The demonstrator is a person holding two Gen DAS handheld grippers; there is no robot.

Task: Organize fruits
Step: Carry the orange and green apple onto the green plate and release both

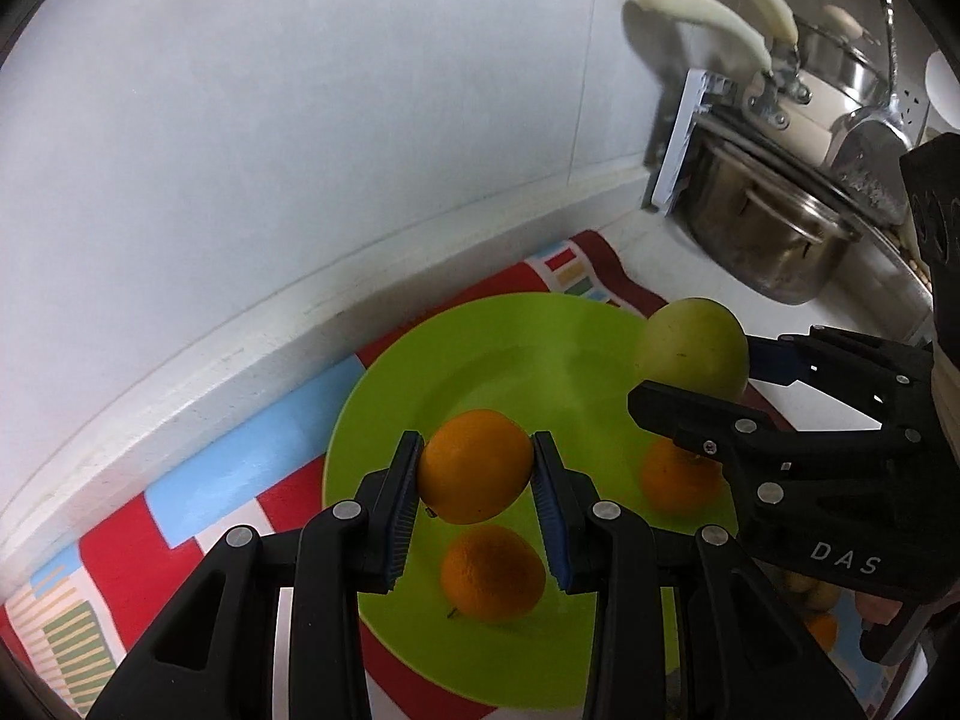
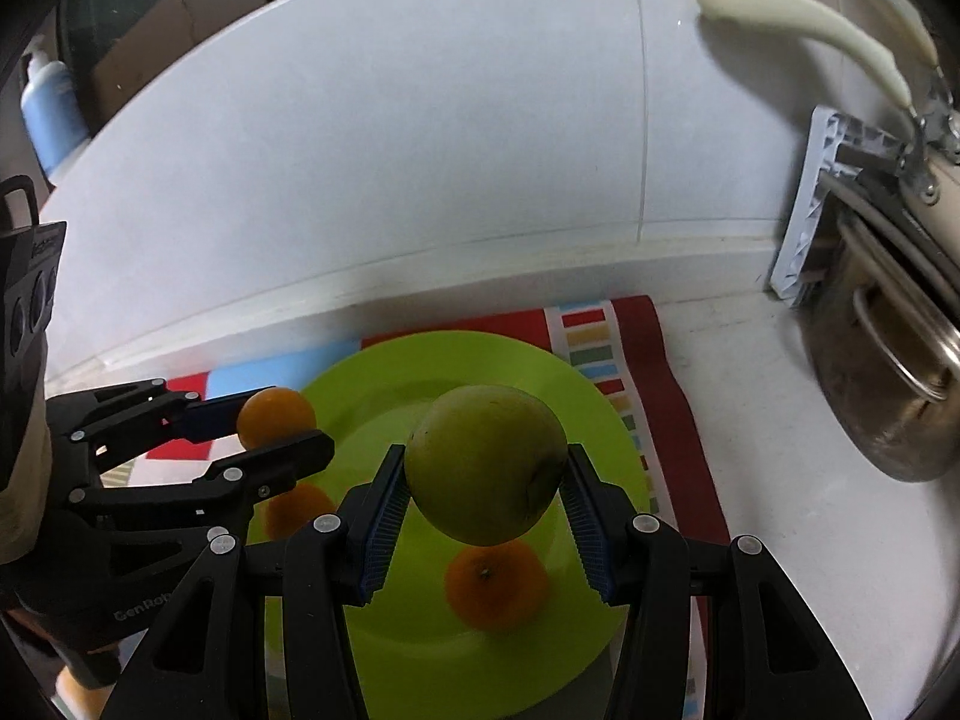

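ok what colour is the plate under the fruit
Bright lime green plate, plain with no pattern; clearest in the right wrist view.

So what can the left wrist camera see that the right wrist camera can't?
Only the left wrist view shows a pot lid on the stacked cookware, and more fruit off the plate at lower right. Only the right wrist view shows a blue pump bottle at far left. Both show the green plate carrying two oranges, the left gripper clamping an orange, and the right gripper clamping a green fruit.

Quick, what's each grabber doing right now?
Left gripper: shut on a round orange fruit.
Right gripper: shut on a round yellow-green fruit.
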